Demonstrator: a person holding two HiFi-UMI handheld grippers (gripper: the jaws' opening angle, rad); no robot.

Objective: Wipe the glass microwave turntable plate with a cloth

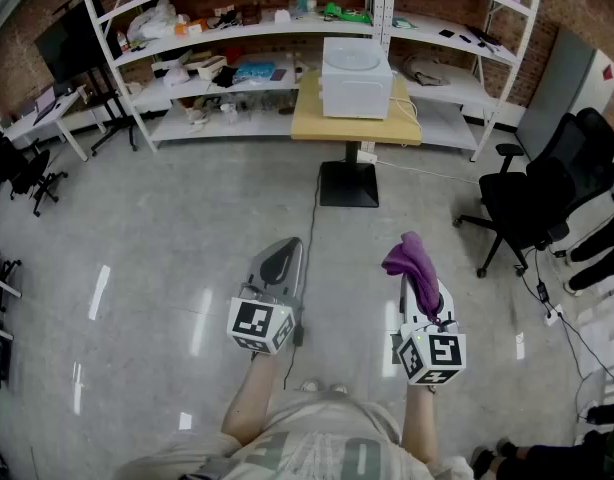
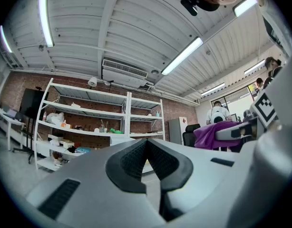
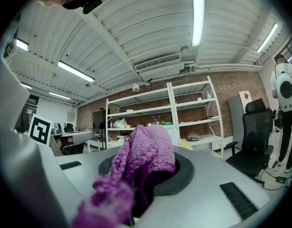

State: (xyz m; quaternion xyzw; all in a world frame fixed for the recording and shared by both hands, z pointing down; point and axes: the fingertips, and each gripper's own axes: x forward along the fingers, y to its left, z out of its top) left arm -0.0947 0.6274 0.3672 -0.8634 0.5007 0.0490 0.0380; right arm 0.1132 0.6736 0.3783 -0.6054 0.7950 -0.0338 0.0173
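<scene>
Two tongs are held well short of the bench (image 1: 309,120): left tongs (image 1: 284,248) pressed together and empty, right tongs (image 1: 419,286) clamped on purple cloth (image 1: 411,256).

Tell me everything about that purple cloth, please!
The purple cloth looks soft and fuzzy, like fleece. It is bunched up and pinched in the right gripper, whose jaws are closed on it. A lump sticks out past the tips and some droops back over the gripper. It is held in the air above the grey floor, touching nothing else.
</scene>
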